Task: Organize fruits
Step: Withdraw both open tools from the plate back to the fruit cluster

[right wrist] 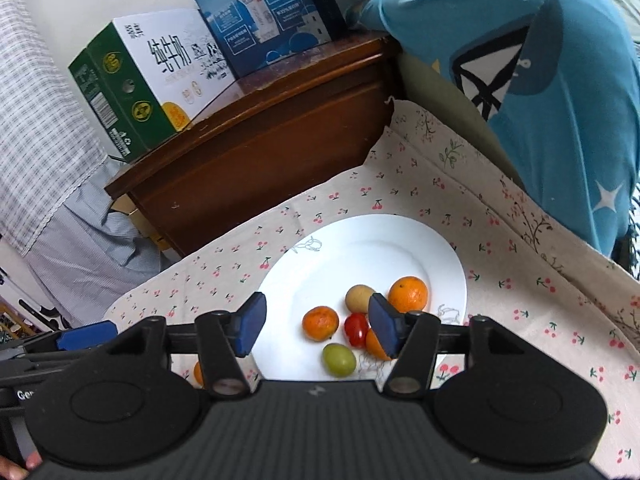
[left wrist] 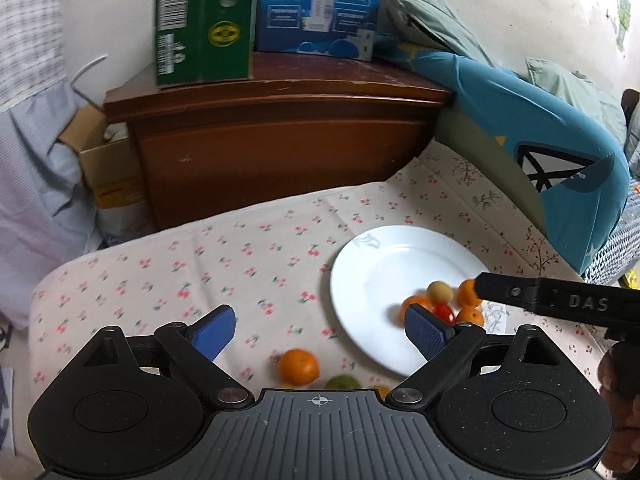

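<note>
Already most of the fruit sits on the white plate (right wrist: pixel 440 252), which lies on the cherry-print cloth (right wrist: pixel 500 300) spread over the bed, beside the wooden nightstand (right wrist: pixel 280 136). From the right wrist view I count on the plate a large orange (right wrist: pixel 408 294), a small tangerine (right wrist: pixel 320 323), a tan round fruit (right wrist: pixel 359 298), a red tomato (right wrist: pixel 356 330), a green fruit (right wrist: pixel 339 359) near the front rim, and another orange piece (right wrist: pixel 374 345) half hidden behind a pad. The right claw (right wrist: pixel 318 328) hangs over this cluster with its jaws wide apart and nothing between them. The left claw (left wrist: pixel 320 330) is likewise spread wide and empty, hovering above the cloth to the left of the plate. What is left seems to lie off the plate, just before the left claw: a tangerine (left wrist: pixel 299 367) on the cloth, a greenish fruit (left wrist: pixel 342 383) beside it at the edge of the claw's body, and a sliver of something orange next to that, too hidden to name. So I judge the job well past halfway, with these few strays yet to be carried over. The left claw looks best placed to take the loose tangerine next, though round fruit on soft cloth may roll.
</note>
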